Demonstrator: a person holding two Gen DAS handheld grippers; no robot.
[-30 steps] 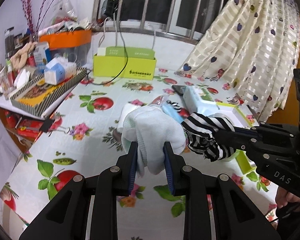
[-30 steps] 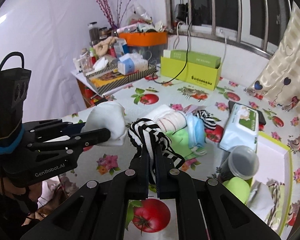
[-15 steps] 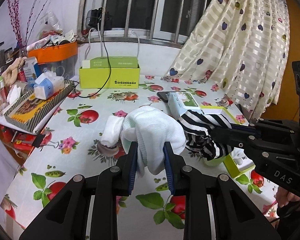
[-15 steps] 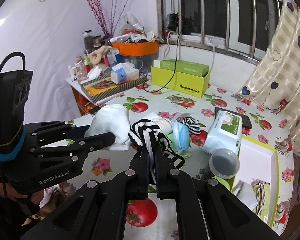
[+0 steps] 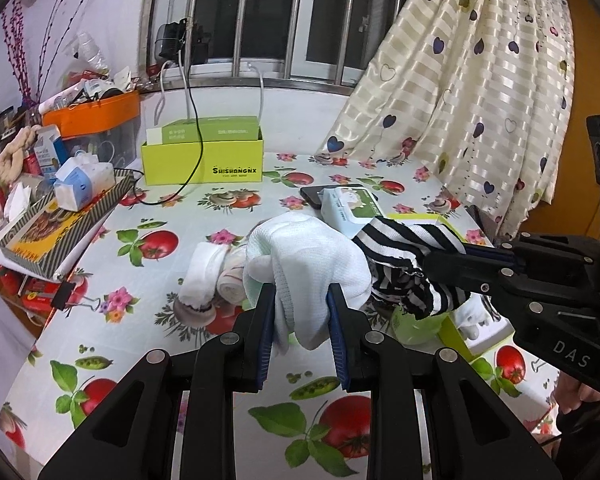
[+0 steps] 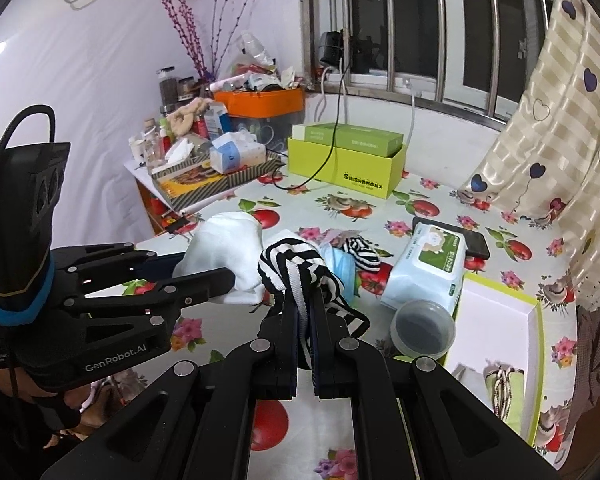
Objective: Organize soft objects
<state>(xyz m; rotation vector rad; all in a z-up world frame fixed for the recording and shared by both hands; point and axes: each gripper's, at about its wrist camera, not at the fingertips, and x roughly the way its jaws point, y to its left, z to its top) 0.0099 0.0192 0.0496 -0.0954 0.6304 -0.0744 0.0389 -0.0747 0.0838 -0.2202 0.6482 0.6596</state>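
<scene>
Cup [image 6: 423,327] and box interior [image 6: 500,332] show only from the right wrist.

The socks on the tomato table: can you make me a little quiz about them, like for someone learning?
1. True or false: the left tool is clamped on a white sock.
2. Which sock does the right tool pinch?
A. a pink one
B. a black-and-white striped sock
C. a blue one
3. Fill in: the pack of wet wipes lies partly on top of a black ____.

Key:
1. True. Its pads press on the sock from both sides.
2. B. The sock hangs bunched over the shut tips.
3. Phone. Only its far edge sticks out from under the pack.
</scene>
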